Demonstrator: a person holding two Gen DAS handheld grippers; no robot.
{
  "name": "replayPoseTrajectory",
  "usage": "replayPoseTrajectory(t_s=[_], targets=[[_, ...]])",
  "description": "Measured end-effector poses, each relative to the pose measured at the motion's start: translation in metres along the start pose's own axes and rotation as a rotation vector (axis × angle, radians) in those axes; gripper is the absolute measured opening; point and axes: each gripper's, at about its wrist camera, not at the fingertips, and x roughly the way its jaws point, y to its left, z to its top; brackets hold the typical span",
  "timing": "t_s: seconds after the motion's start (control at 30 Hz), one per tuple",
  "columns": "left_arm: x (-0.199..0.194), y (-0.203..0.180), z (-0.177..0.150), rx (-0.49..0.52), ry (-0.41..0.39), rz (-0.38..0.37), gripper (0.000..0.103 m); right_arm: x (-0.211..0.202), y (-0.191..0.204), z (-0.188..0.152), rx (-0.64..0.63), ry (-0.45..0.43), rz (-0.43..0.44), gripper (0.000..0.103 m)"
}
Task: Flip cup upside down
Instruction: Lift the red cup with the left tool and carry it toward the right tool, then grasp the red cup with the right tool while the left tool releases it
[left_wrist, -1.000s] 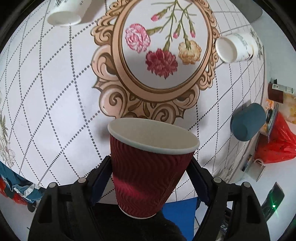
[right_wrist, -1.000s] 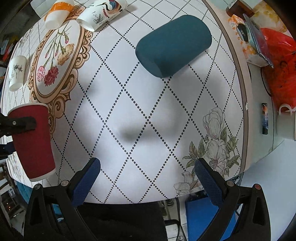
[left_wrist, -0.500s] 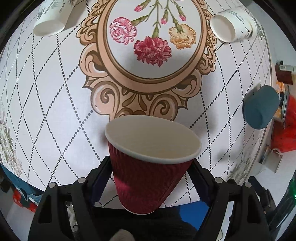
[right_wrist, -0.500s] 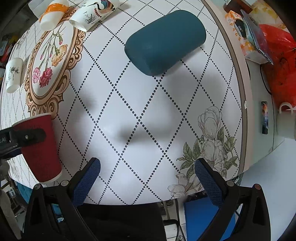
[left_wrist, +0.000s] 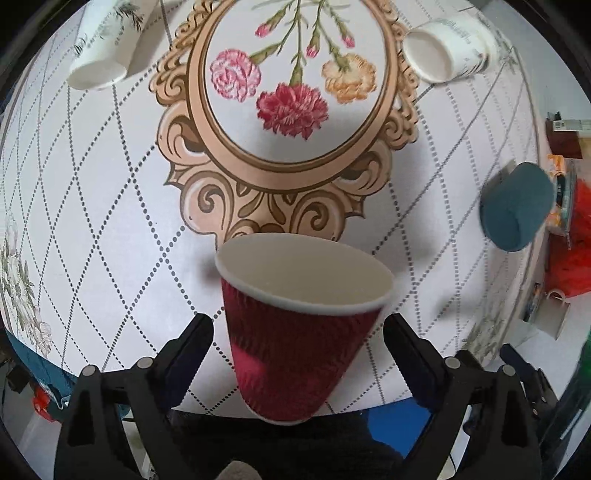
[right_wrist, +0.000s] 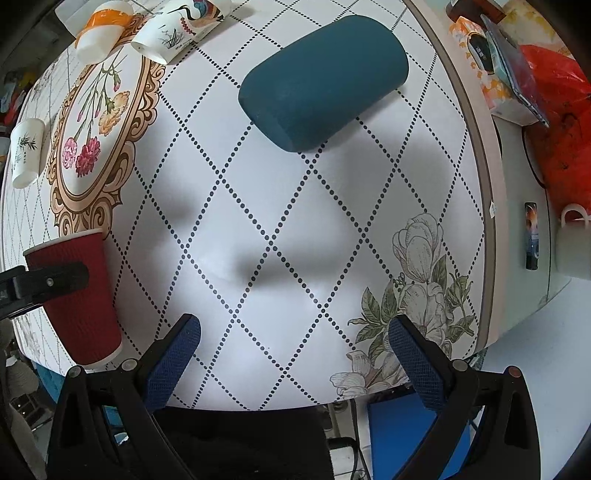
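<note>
A dark red ribbed paper cup stands mouth up between the fingers of my left gripper. The jaws stand wide, with a gap on each side of the cup, so the gripper is open. The cup also shows in the right wrist view near the table's front edge, with a left finger across its side. My right gripper is open and empty above the table's front edge. A teal cup lies on its side ahead of it.
Two white cups lie on their sides at the far end of the flower-patterned tablecloth. An orange-banded cup and a bird-printed cup lie far left in the right wrist view. A red bag and boxes sit off the table's right edge.
The left gripper's jaws have opened away from the red cup. The cup's mouth now shows more of its inside. The right gripper has shifted slightly.
</note>
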Motion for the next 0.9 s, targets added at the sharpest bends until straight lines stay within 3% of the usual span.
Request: replayPoseTrajectory(t_s=[0.2,0.4,0.5,0.6,0.77,0.9], targets=[[-0.060,0.005,-0.019,-0.005,-0.162,0.010,0.094,-0.023,0.009,-0.008,-0.012,-0.024,0.126,0.103],[-0.097,0.050,-0.049,-0.061,-0.317,0.192,0.094,-0.038,0.062,-0.012,-0.081,-0.029,0.251,0.103],[-0.090,0.082,-0.060,-0.105,-0.310,0.259,0.094,-0.036,0.091,-0.014,-0.093,-0.014,0.293,0.100],[-0.076,0.107,-0.064,-0.144,-0.274,0.266,0.094,-0.033,0.113,-0.012,-0.086,0.002,0.318,0.096],[-0.059,0.130,-0.067,-0.140,-0.257,0.294,0.094,-0.021,0.134,-0.006,-0.062,0.040,0.296,0.088],[-0.051,0.133,-0.067,-0.106,-0.257,0.288,0.094,-0.008,0.145,-0.007,-0.069,0.058,0.251,0.075]])
